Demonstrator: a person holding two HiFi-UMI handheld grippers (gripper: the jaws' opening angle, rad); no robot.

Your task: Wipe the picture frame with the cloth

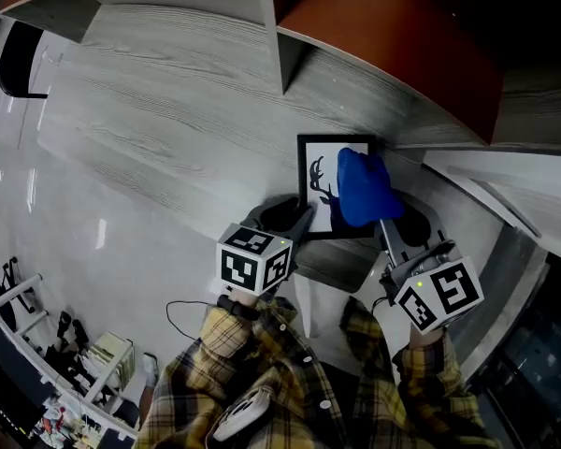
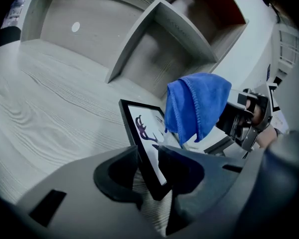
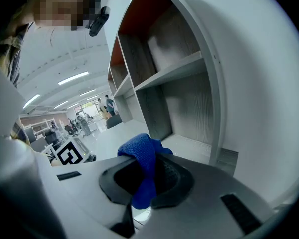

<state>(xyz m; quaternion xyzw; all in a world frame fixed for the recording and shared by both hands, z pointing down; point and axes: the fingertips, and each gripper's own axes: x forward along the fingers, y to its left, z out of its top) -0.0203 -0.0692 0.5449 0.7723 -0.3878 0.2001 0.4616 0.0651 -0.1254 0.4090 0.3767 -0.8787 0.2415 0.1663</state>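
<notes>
Item, as we log it: our left claw (image 2: pixel 148 159) stands wide astride the picture frame's (image 2: pixel 142 126) near corner. Our right claw (image 3: pixel 142 183), clamping the blue cloth (image 1: pixel 363 187), hangs by its right half.

The picture frame (image 2: pixel 139 128) sits between the left gripper (image 2: pixel 148 159) fingers (image 2: pixel 115 177), cloth (image 2: pixel 197 106) to its right.

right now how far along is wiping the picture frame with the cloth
Done: the right claw is shut on the blue cloth, held over the picture frame. In hand: the left claw stands open, the frame's near corner between its jaws, not clamped. Left: gripping the frame and the wiping itself; whether the cloth touches it yet I cannot tell.
</notes>
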